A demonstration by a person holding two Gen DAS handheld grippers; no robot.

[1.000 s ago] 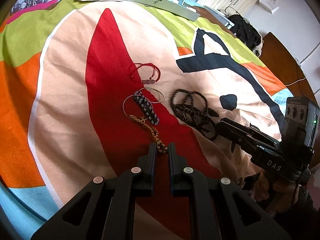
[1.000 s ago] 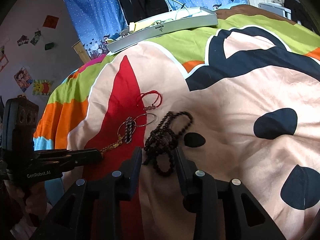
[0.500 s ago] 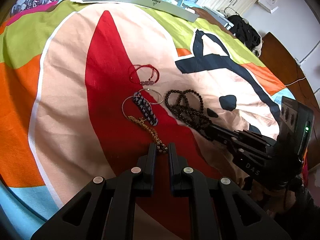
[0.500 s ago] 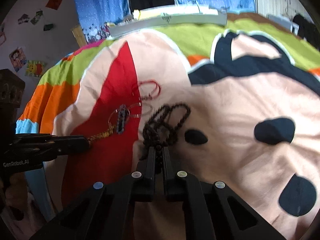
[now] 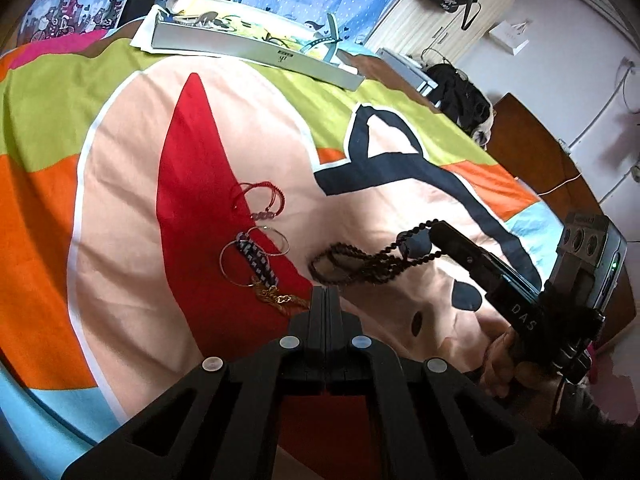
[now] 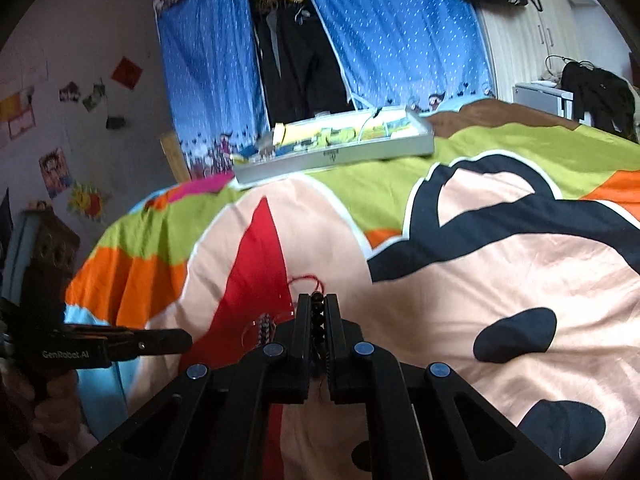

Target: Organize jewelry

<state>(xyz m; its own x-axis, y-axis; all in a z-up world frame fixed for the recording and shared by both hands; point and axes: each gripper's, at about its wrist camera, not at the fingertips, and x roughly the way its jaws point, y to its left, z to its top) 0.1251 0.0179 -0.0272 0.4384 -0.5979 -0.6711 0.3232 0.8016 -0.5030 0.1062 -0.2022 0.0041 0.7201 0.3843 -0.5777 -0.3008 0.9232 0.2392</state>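
On the bedspread lie a red cord bracelet [image 5: 264,200], thin silver bangles [image 5: 276,236] and a blue woven bracelet [image 5: 258,264]. A gold chain [image 5: 280,299] is bunched at the tips of my left gripper [image 5: 325,292], which is shut on its end. My right gripper [image 5: 434,230] is shut on a black bead necklace [image 5: 360,264] and holds it up. Its loops hang down to the cloth. In the right wrist view the beads [image 6: 318,320] sit between the fingers of the right gripper [image 6: 318,300]. The left gripper [image 6: 186,340] is low at the left.
A long grey tray [image 5: 256,46] holding small items stands at the bed's far edge, also in the right wrist view [image 6: 332,156]. A hand [image 5: 504,364] holds the right gripper. Dark clothes [image 5: 464,100] are piled beyond the bed at right.
My left gripper has shut on the gold chain and bunched it up. The right gripper, shut on the black beads, has risen and lifted part of the necklace off the cloth.
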